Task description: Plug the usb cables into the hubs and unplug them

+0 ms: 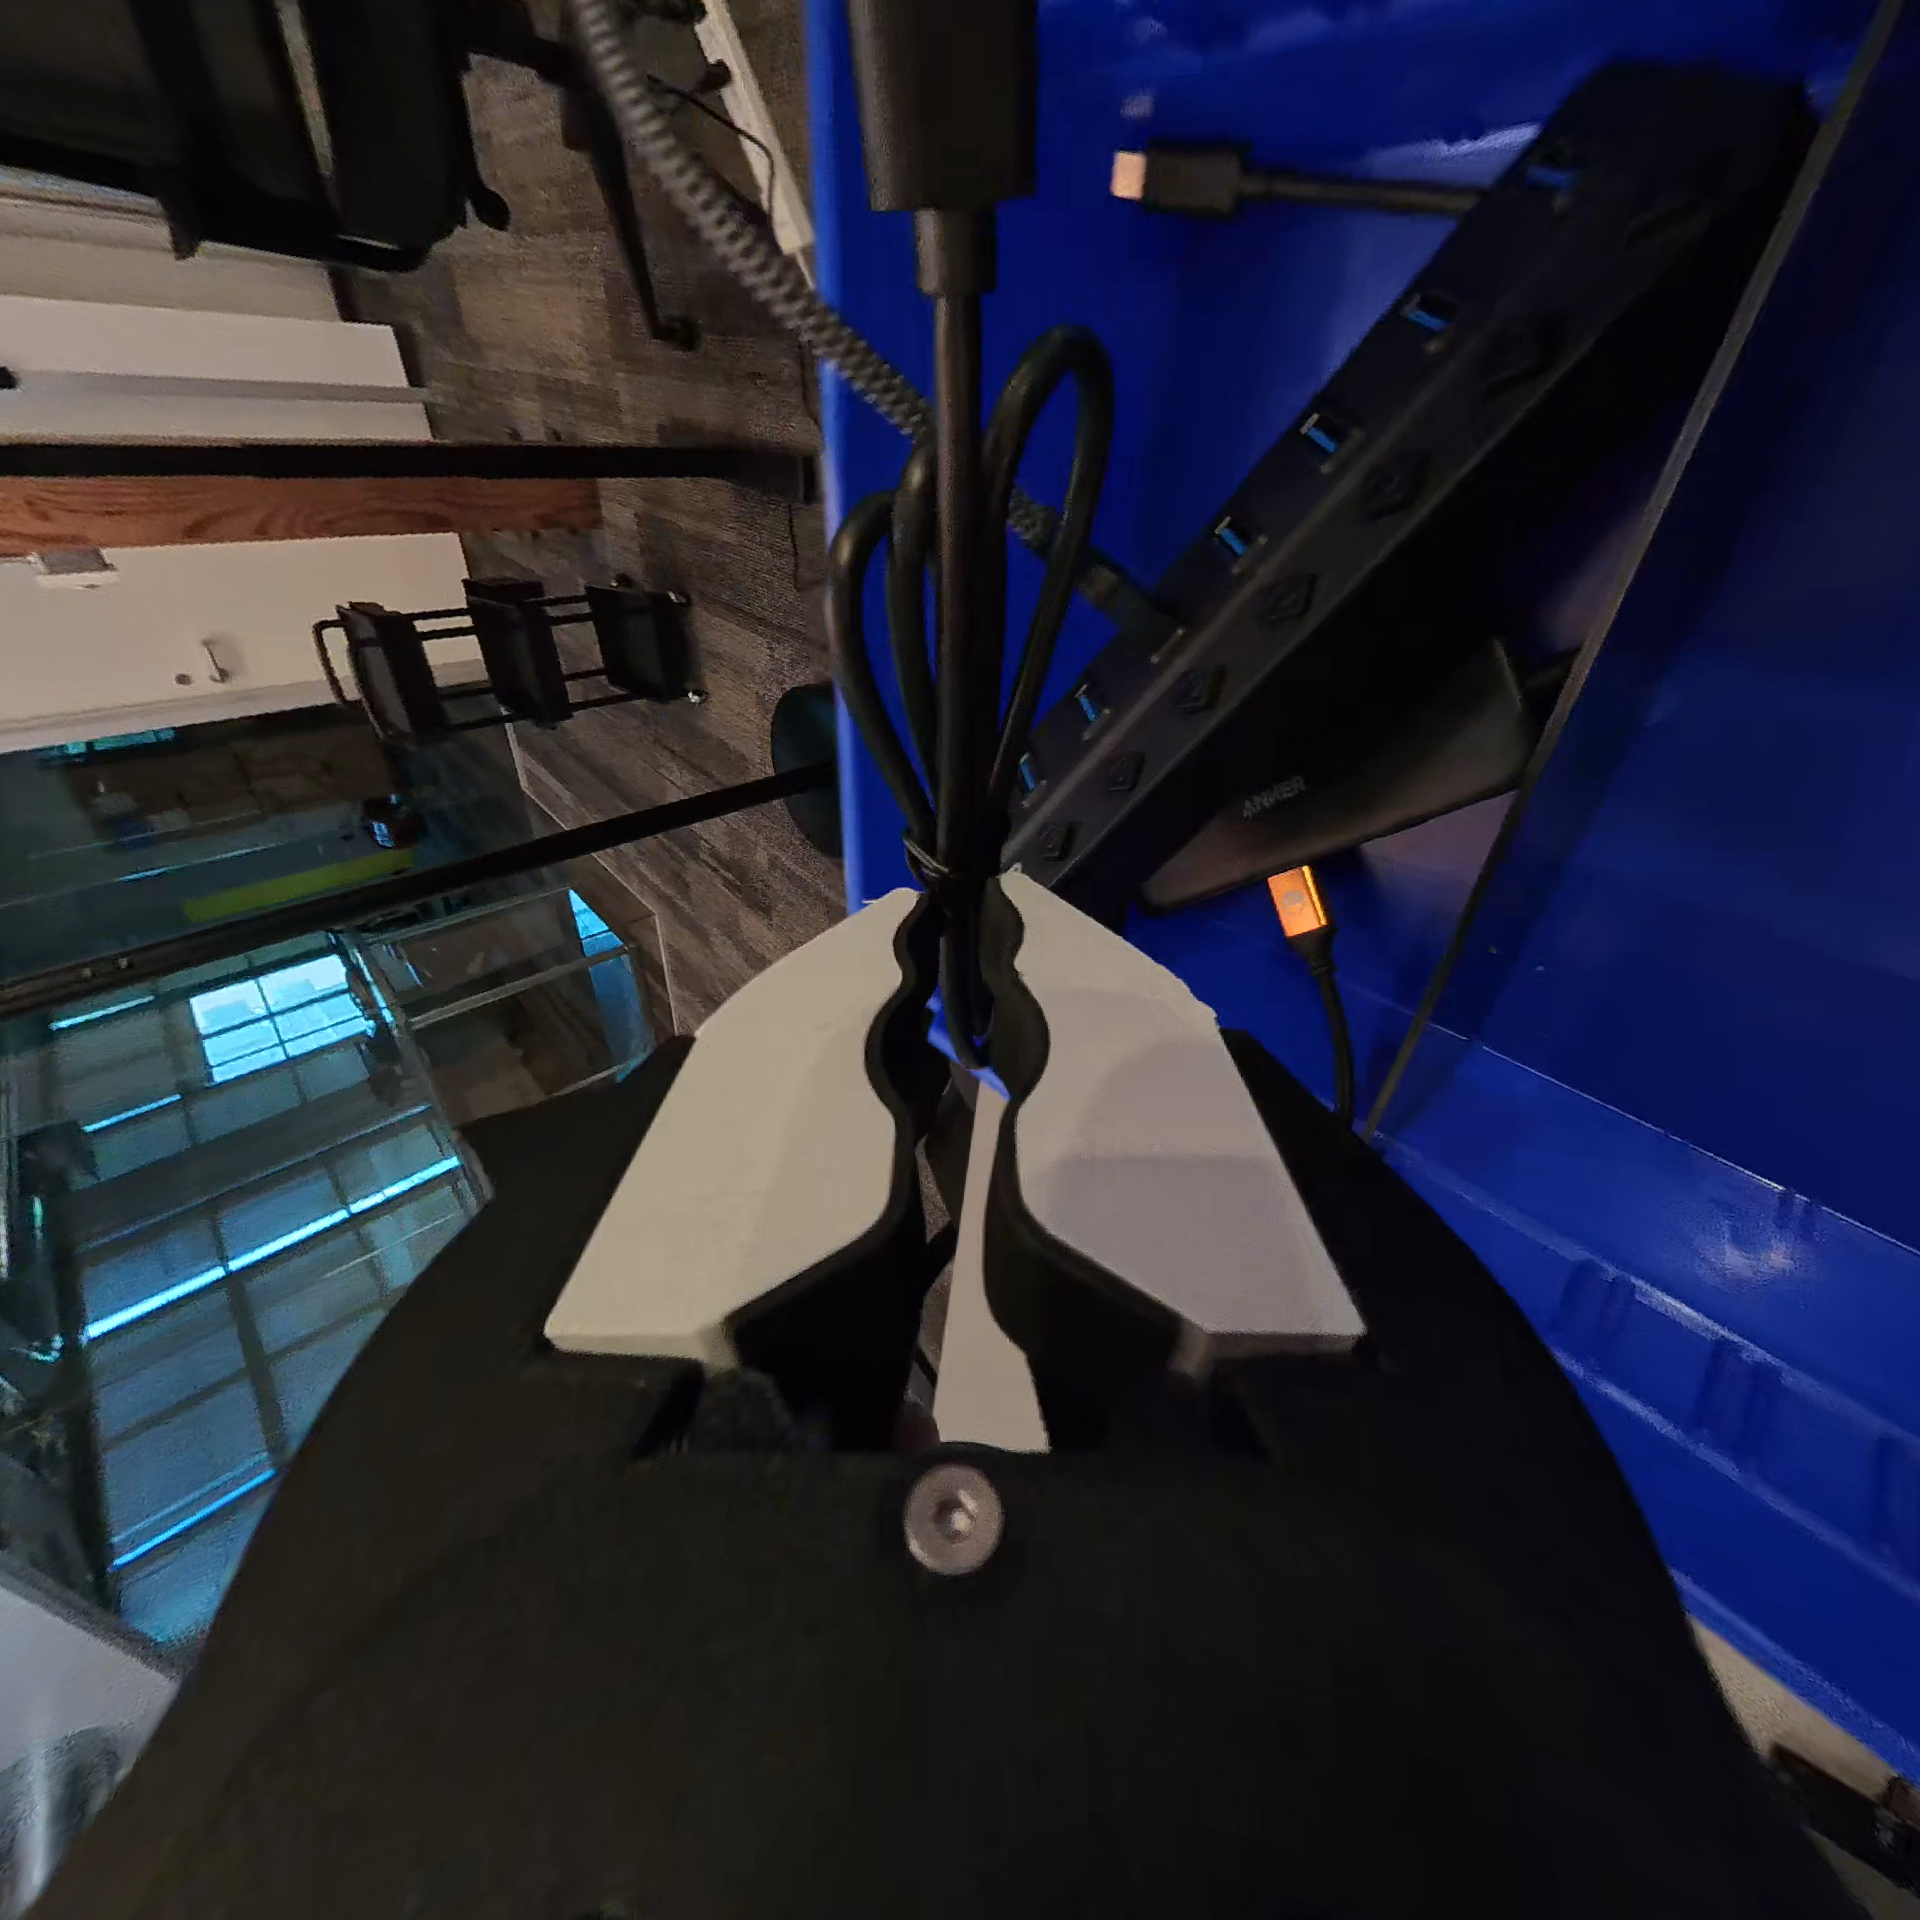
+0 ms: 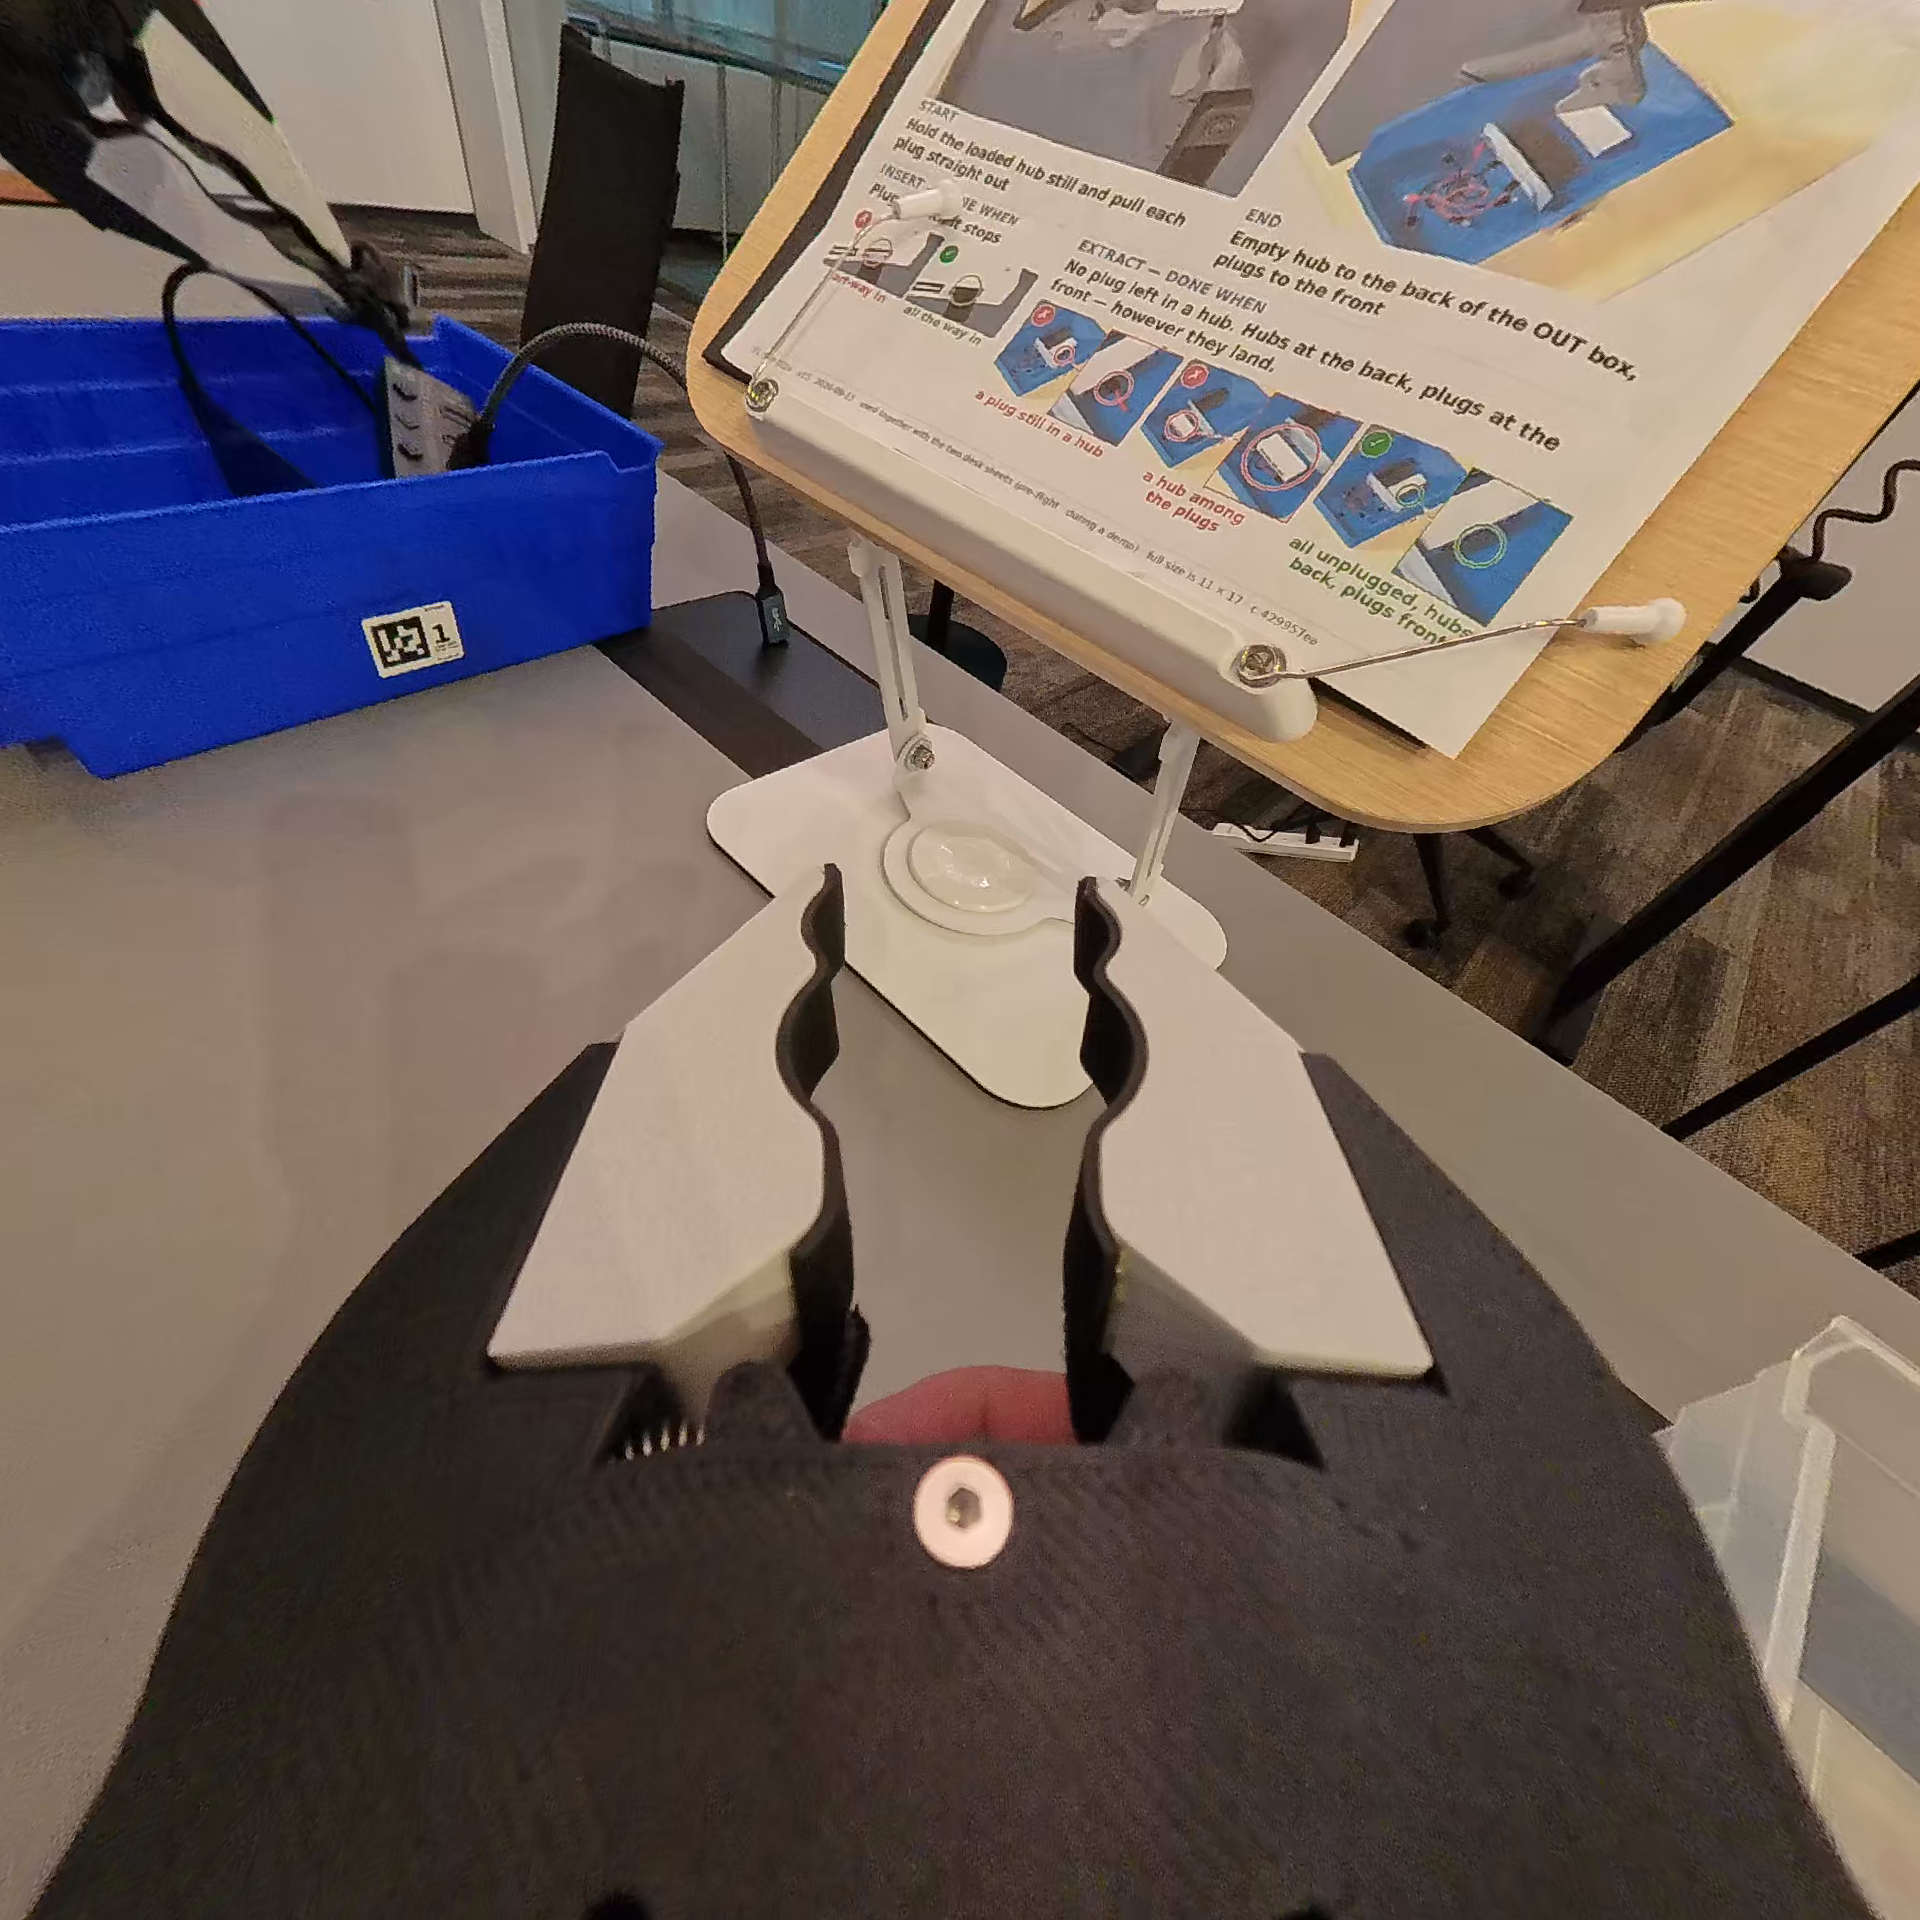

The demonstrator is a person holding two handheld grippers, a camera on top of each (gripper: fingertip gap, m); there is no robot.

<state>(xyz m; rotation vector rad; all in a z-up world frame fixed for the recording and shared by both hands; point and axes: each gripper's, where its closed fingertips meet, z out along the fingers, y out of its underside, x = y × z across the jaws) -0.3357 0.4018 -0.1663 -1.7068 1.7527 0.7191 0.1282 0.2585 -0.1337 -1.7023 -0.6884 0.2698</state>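
My left tool [image 1: 961, 914] pinched the bundled black USB cable [image 1: 961, 582] above the blue bin [image 1: 1558, 1195], my right tool [image 2: 956, 997] gaped empty, so I judged steadying the multi-port hub [image 1: 1382, 582] wise.

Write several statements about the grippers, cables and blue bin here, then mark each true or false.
1. The left gripper is shut on a bundled black cable. True.
2. The right gripper holds a plug. False: it is open and empty.
3. The long black multi-port hub sits inside the blue plastic bin. True.
4. The orange-tipped plug is gripped by the left gripper. False: it lies in the bin beside the hub.
5. The paper instruction sheet on the tilted wooden stand lies flat on the table. False: it is propped up.
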